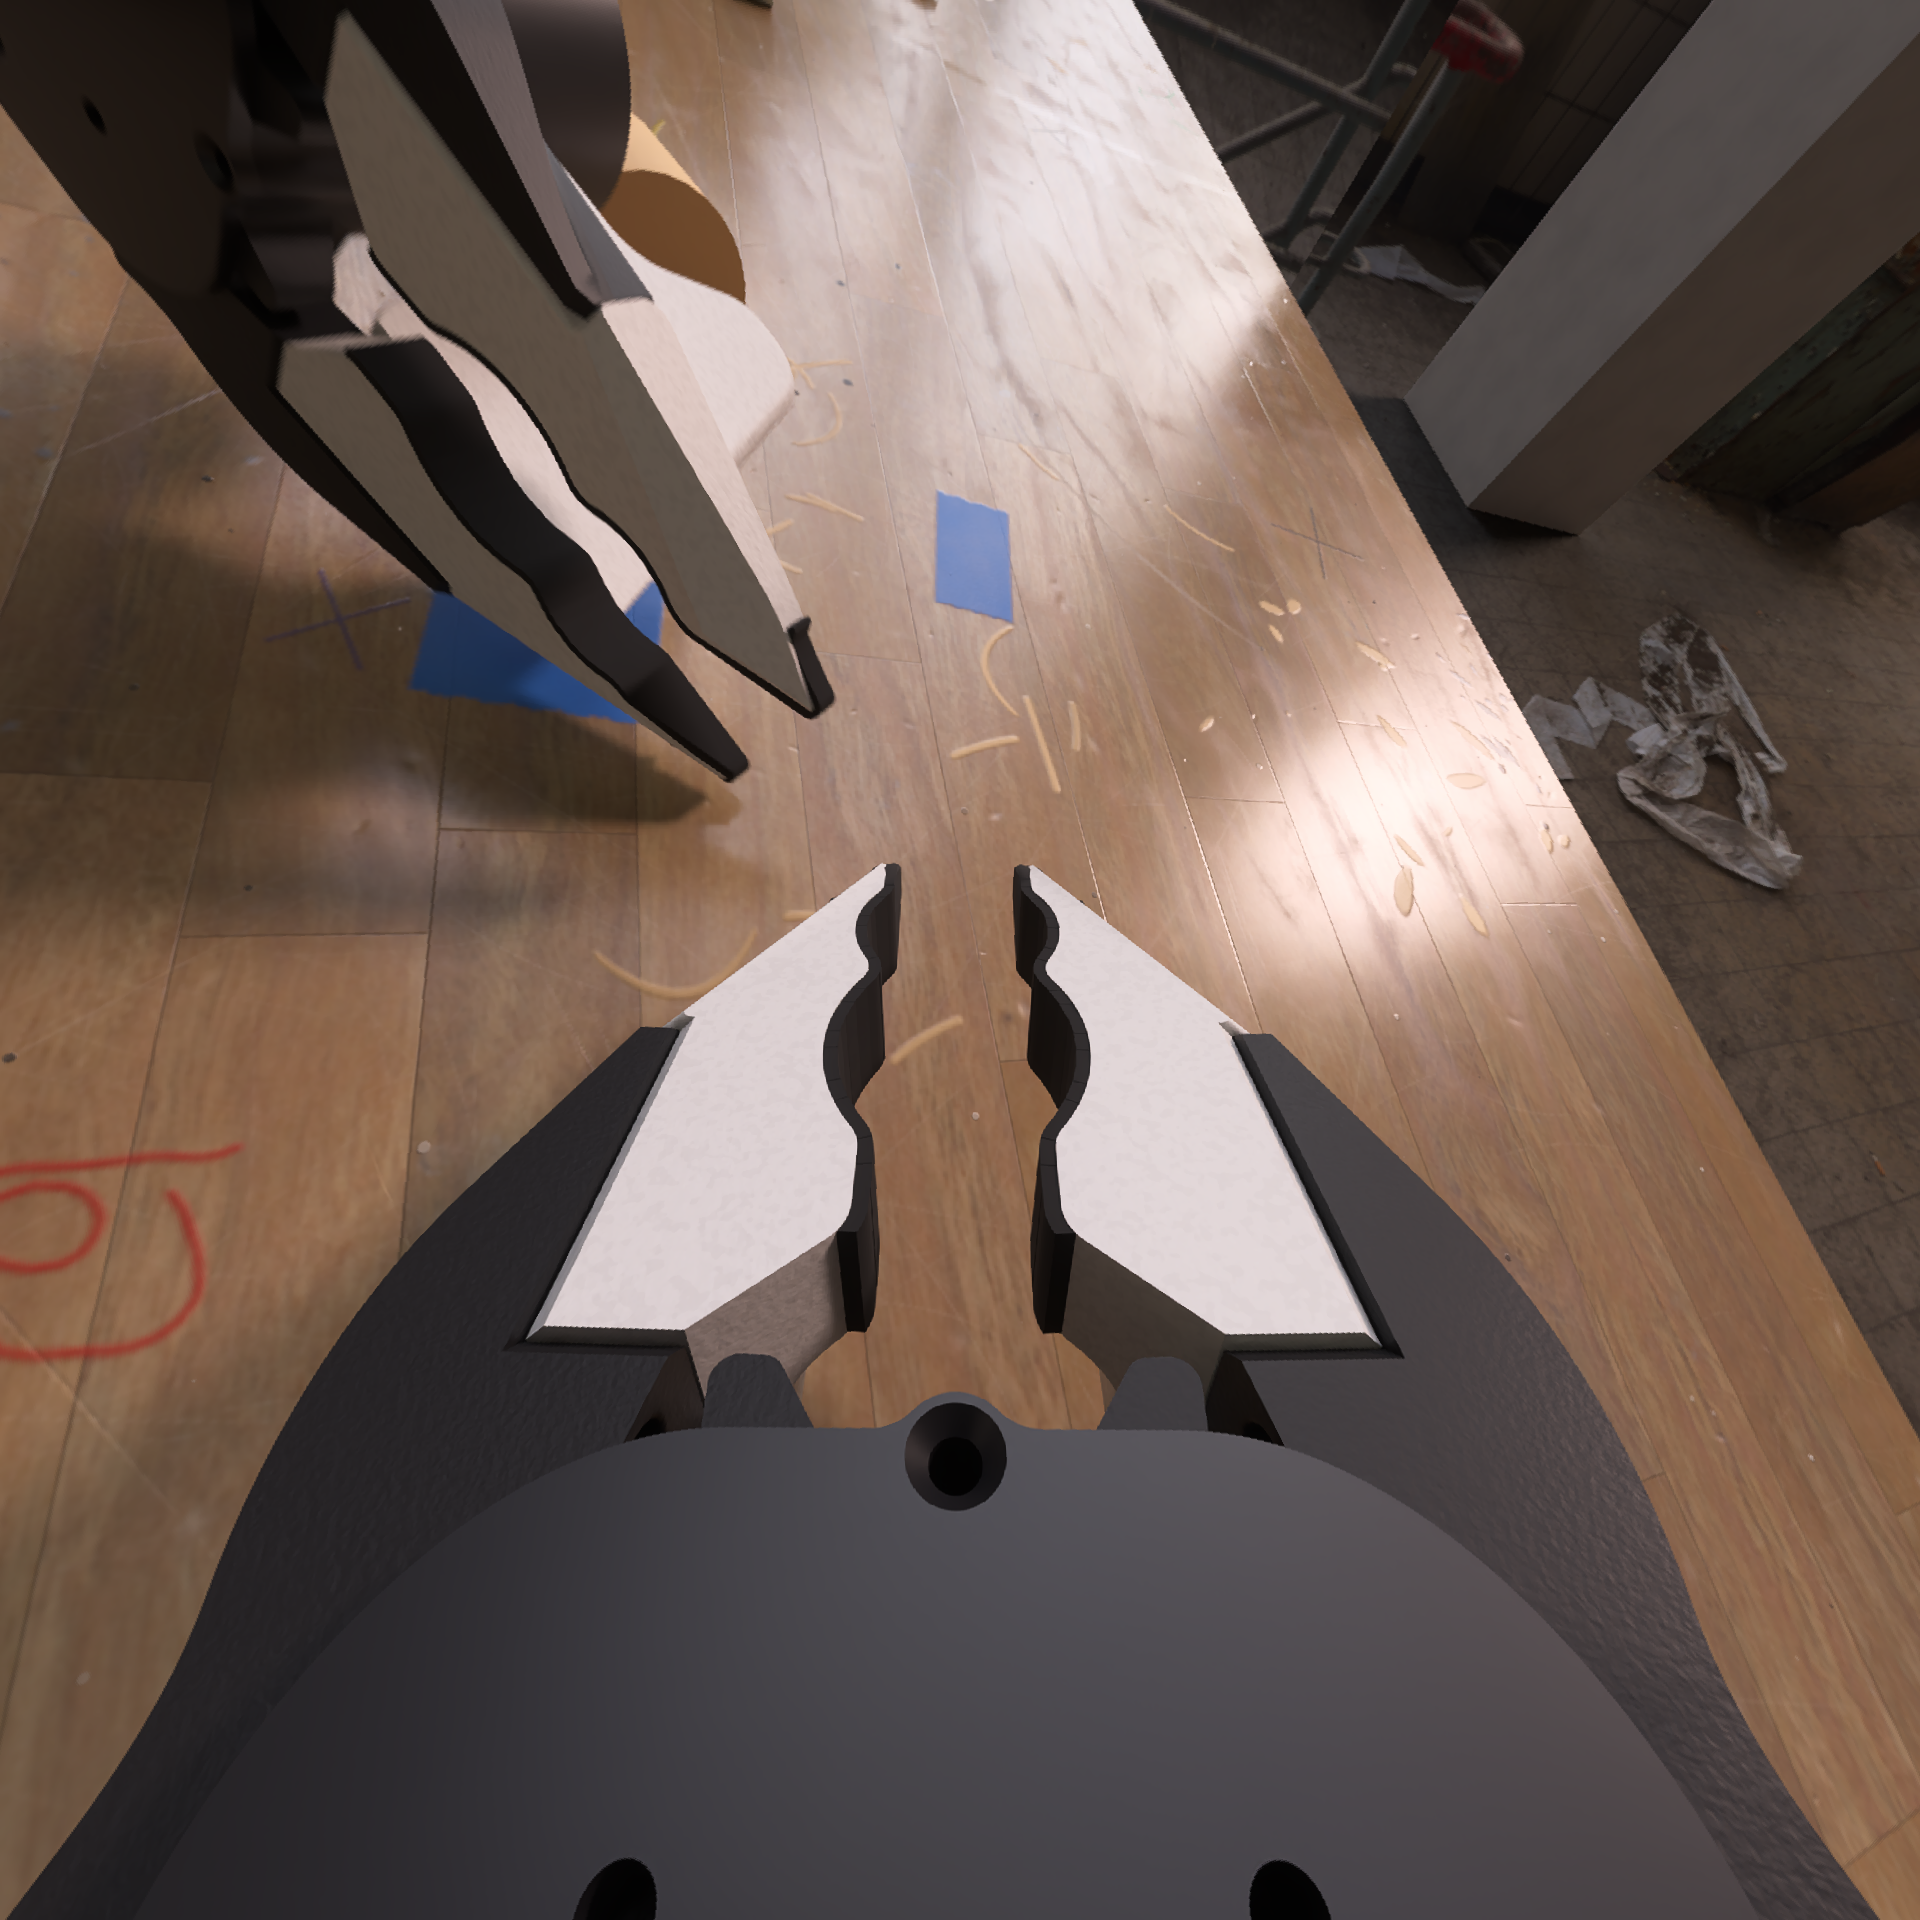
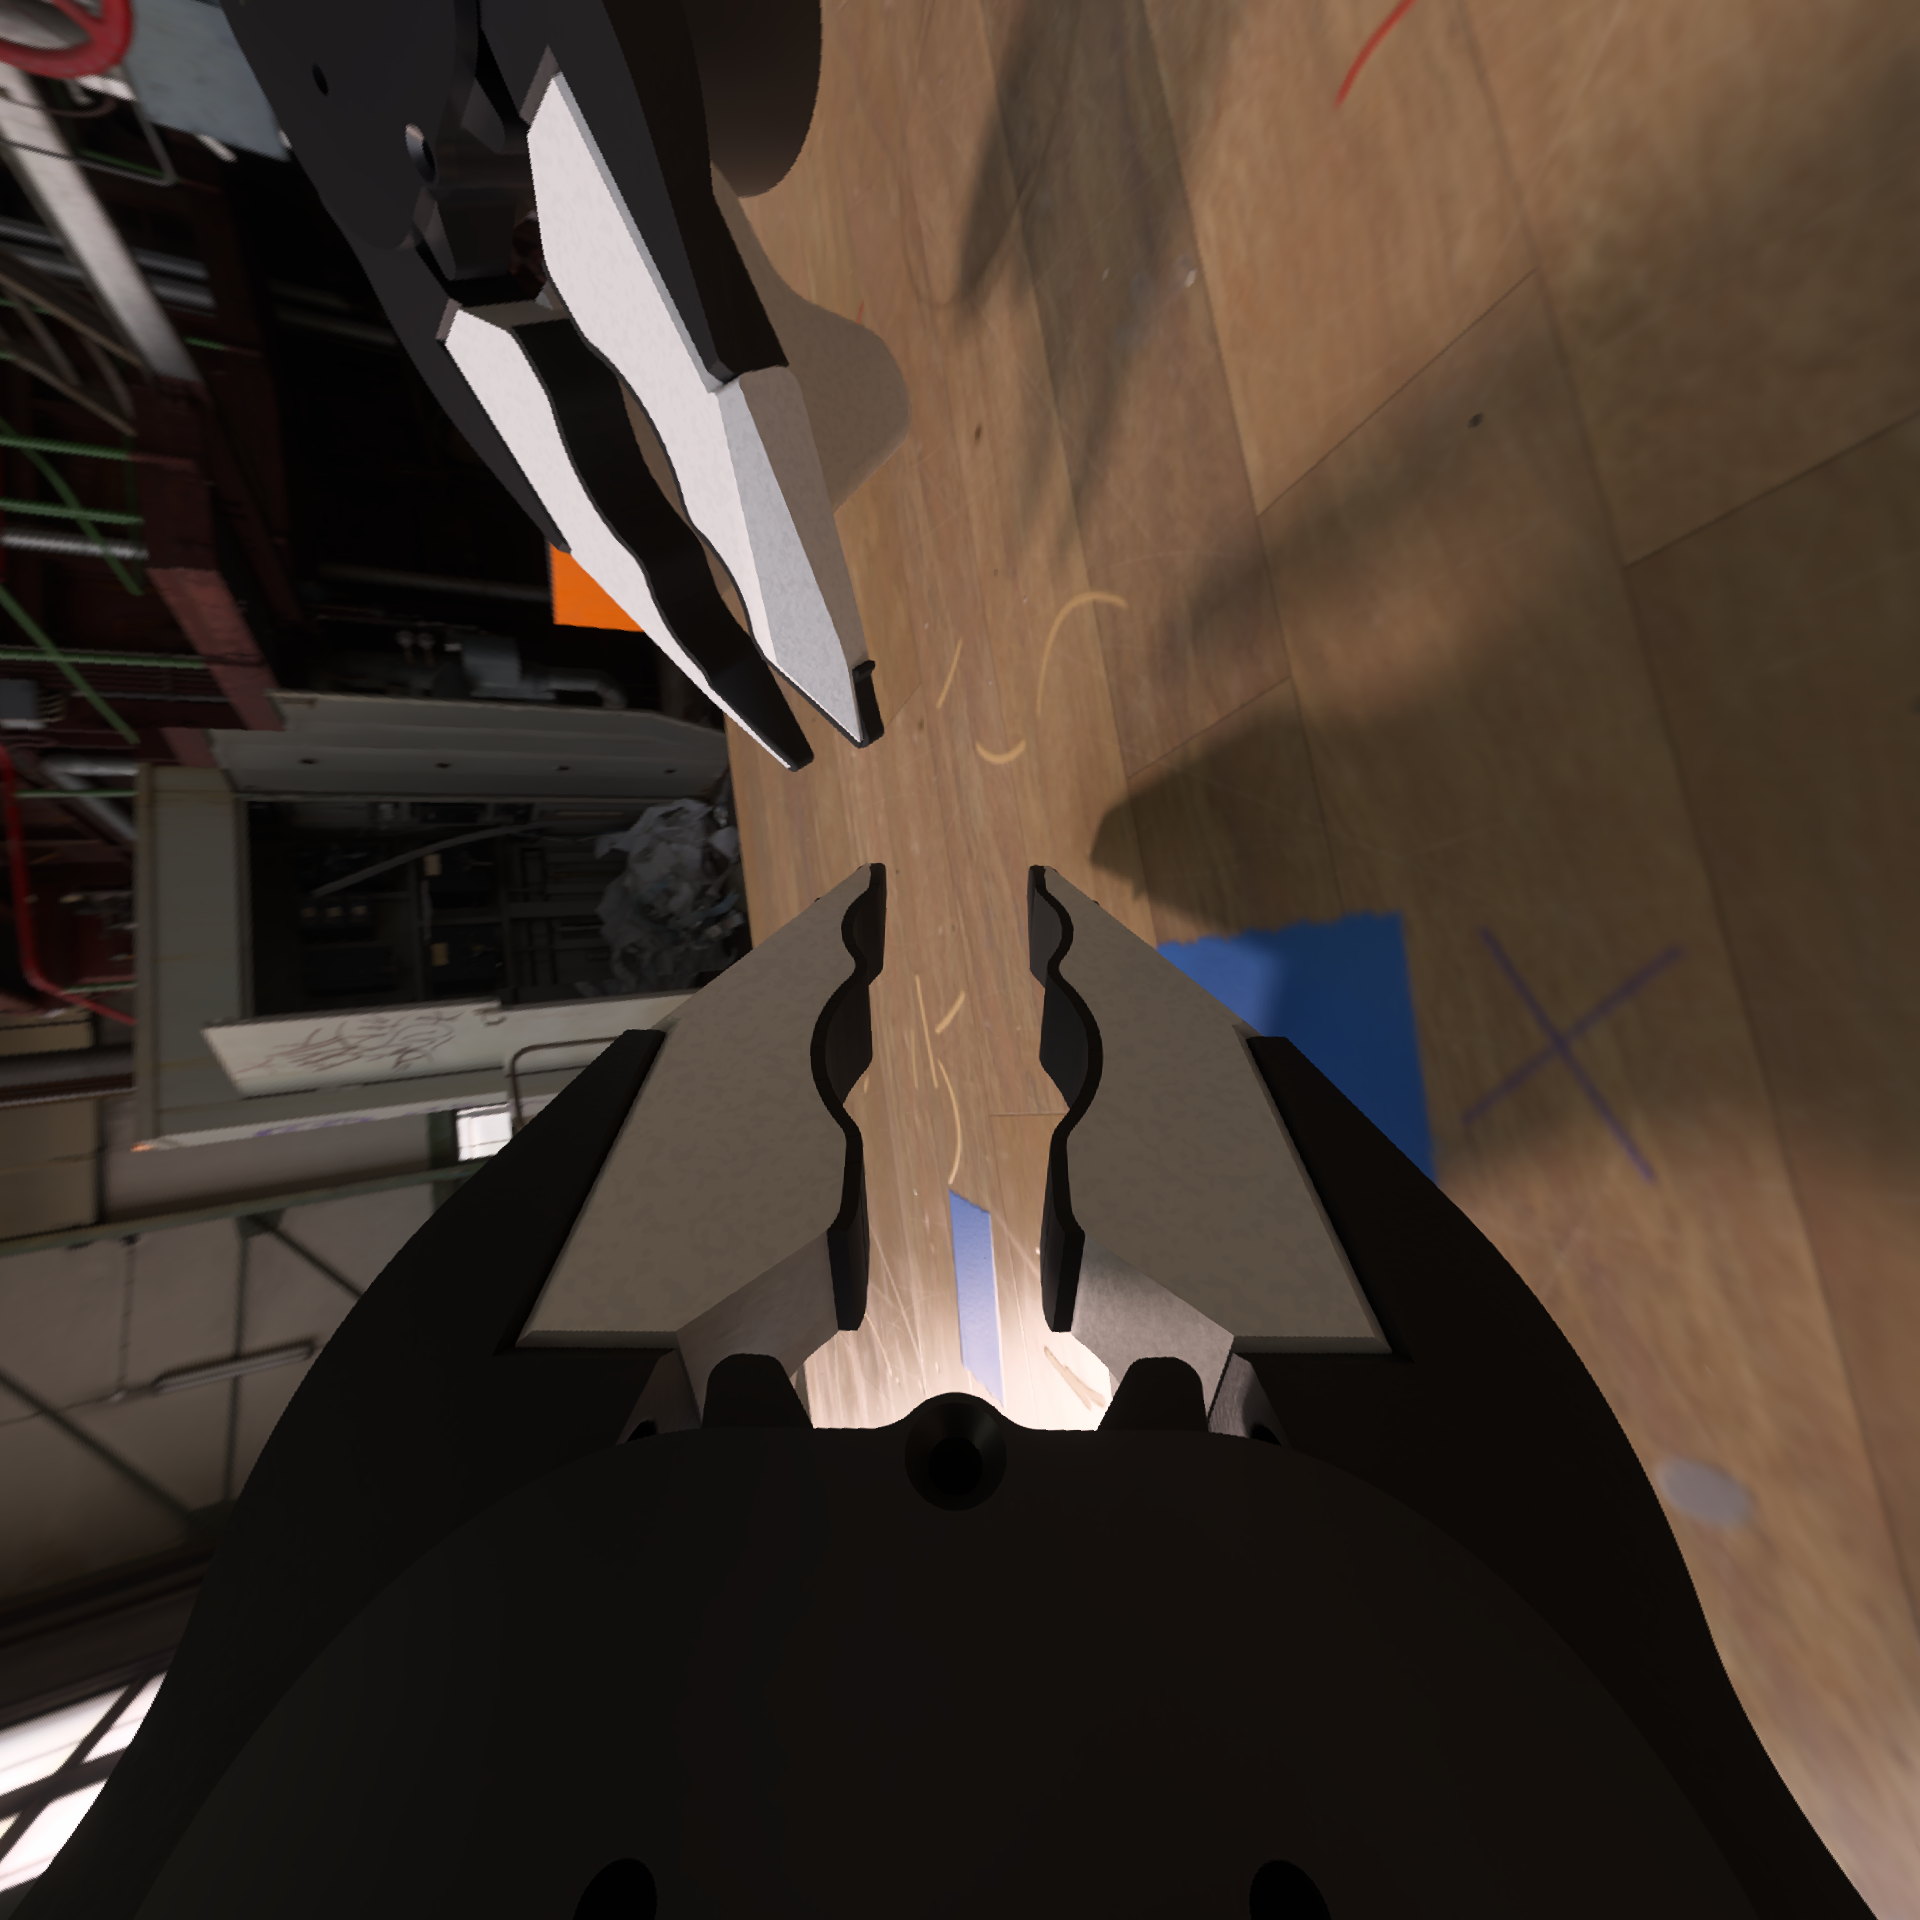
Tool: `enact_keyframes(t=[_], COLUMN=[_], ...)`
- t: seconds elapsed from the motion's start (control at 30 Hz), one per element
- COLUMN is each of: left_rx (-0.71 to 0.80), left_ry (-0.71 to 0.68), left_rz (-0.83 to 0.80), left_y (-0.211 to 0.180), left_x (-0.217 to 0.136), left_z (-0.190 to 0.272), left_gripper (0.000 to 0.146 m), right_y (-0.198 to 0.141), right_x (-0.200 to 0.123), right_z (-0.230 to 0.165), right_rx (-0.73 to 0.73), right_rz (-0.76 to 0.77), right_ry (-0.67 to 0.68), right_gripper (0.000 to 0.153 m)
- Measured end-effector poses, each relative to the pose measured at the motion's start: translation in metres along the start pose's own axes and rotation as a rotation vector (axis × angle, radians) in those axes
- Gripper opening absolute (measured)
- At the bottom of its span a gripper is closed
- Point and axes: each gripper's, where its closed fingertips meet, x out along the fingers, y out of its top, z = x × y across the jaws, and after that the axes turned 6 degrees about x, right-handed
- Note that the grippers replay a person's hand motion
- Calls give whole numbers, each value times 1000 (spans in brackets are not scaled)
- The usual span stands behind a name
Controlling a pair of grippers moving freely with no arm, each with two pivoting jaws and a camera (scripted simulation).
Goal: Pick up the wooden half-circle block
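Observation:
A pale wooden block with a rounded edge (image 1: 727, 358) lies on the wooden bench (image 1: 1091, 312), mostly hidden behind the right gripper; it looks like the half-circle block. It also shows in the right wrist view (image 2: 857, 384). My left gripper (image 1: 957, 878) is open with a narrow gap and holds nothing, low over bare bench, well short of the block. My right gripper (image 2: 956, 878) is open and empty too. Each gripper shows in the other's view, pointing down, tips apart: the right one (image 1: 774, 736), the left one (image 2: 831, 743).
A tan rounded block (image 1: 675, 223) and a dark brown round object (image 1: 582, 94) stand behind the pale block. Blue tape patches (image 1: 971, 551) (image 1: 488, 665) and wood shavings lie on the bench. The bench edge runs along the right; beyond it are crumpled paper (image 1: 1704, 748) and a white pillar (image 1: 1662, 260).

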Motion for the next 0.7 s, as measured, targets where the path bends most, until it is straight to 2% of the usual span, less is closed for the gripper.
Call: enact_keyframes(t=[0.2, 0.4, 0.5, 0.6, 0.7], left_rx=[-25, -55, -76, -95, -109], left_ry=[8, 1, -1, 19, 41], left_rz=[-16, 3, 22, 69, 130], left_y=[-3, -2, -2, 1, 5], left_x=[0, -3, -8, -18, -28], left_z=[-1, -1, -2, -4, -5], left_gripper=[25, 26, 28, 29, 29], right_y=[6, 8, 6, -7, -39], right_x=[-22, -59, -87, -122, -155], right_z=[1, -10, -27, -51, -55], right_rx=[-41, -154, -284, -509, -625], right_rz=[79, 234, 383, 591, 862], right_ry=[-108, -366, -602, -939, -1263], right_gripper=[34, 37, 37, 35, 46])
